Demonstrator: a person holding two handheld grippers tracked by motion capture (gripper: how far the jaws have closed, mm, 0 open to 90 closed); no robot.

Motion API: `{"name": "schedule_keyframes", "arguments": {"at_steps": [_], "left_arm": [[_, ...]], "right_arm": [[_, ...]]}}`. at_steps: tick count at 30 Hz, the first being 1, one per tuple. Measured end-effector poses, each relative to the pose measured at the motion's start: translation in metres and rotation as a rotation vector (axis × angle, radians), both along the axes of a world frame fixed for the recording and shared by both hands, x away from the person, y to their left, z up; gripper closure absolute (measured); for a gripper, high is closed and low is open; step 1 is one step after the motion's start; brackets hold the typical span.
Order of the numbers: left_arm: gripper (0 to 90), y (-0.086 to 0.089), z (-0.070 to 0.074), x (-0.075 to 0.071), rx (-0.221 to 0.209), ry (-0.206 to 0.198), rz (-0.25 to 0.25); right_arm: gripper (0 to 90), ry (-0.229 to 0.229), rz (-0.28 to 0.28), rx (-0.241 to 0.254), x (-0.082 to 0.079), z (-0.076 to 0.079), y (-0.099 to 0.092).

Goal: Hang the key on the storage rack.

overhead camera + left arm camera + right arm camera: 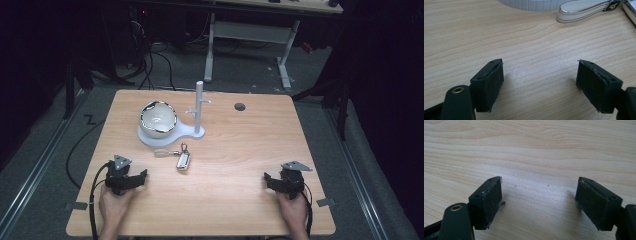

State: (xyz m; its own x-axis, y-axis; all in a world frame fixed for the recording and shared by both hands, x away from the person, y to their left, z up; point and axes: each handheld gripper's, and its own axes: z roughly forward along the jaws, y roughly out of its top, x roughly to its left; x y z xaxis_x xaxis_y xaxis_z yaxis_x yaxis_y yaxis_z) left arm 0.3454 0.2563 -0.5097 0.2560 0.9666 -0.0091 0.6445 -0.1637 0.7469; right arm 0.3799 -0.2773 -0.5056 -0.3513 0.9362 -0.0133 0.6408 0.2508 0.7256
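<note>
A white bowl with a shiny rim rests on the round base of a white stand that has a thin upright post with short pegs. In front of it lies a keychain with a silver-white fob, a loop and a clip. Part of its loop shows at the top of the left gripper view. My left gripper rests on the table near the front left, open, nothing between its pads. My right gripper sits at the front right, open and empty, pads wide apart over bare wood.
The wooden table has a dark round hole near its far edge. Behind the table stands a white desk frame with cables on the floor. A black cable trails from the left gripper.
</note>
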Motion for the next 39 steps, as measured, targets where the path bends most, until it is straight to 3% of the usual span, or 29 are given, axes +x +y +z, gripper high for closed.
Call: {"name": "schedule_keyframes", "arguments": {"at_steps": [7, 10, 17, 24, 28, 34, 39], "left_arm": [[23.0, 0.001, 0.0, 0.001, -0.004, 0.001, 0.026], [26.3, 0.005, 0.0, 0.001, -0.043, -0.006, 0.024], [27.8, 0.004, 0.001, 0.001, -0.028, -0.001, 0.022], [31.8, 0.01, 0.004, -0.001, -0.044, 0.014, 0.051], [32.6, 0.01, 0.009, -0.004, -0.048, 0.001, 0.043], [26.3, 0.0, 0.022, -0.01, -0.051, -0.027, 0.013], [24.5, -0.014, 0.033, -0.012, -0.068, -0.049, -0.037]], "right_arm": [[21.4, 0.0, 0.001, 0.001, 0.0, 0.0, 0.0], [21.4, 0.0, 0.001, 0.001, 0.0, 0.0, 0.0], [21.5, -0.001, 0.003, 0.001, 0.0, 0.0, 0.0], [21.5, 0.0, 0.003, 0.002, 0.0, 0.0, -0.001], [21.6, 0.0, 0.003, 0.005, 0.0, 0.0, -0.001], [21.7, -0.001, 0.005, 0.004, 0.0, 0.0, -0.001], [21.7, 0.0, 0.005, 0.006, 0.0, 0.0, -0.001]]}}
